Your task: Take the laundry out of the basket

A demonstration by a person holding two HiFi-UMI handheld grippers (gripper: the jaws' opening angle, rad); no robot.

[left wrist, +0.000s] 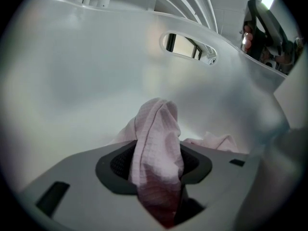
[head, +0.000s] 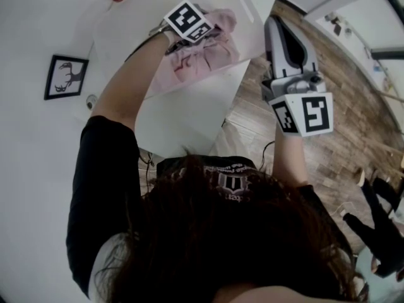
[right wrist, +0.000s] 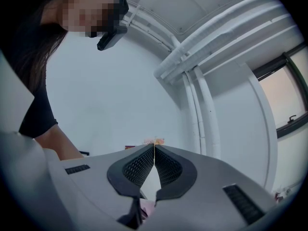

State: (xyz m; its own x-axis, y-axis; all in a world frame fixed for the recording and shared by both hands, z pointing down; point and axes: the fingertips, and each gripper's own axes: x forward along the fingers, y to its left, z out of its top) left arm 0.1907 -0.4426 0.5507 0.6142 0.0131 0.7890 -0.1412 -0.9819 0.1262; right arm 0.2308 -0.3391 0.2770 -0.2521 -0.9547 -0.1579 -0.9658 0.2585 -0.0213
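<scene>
A pink cloth (head: 211,55) lies bunched inside the white laundry basket (head: 183,115). My left gripper (head: 199,43) reaches down into the basket; only its marker cube shows there, and cloth hides the jaws. In the left gripper view the pink cloth (left wrist: 156,134) stands up in a fold between the pads of the left gripper (left wrist: 156,165), which press on it from both sides. More pink cloth (left wrist: 214,141) lies behind, against the basket wall (left wrist: 72,76). My right gripper (head: 276,21) is held beside the basket's right edge. Its jaws (right wrist: 154,146) meet at the tips, empty.
The basket has a handle slot (left wrist: 187,46) in its far wall. Wooden floor (head: 341,150) lies to the right of the basket. A framed deer picture (head: 66,76) sits on the white surface at left. White pipes (right wrist: 192,95) run up the wall.
</scene>
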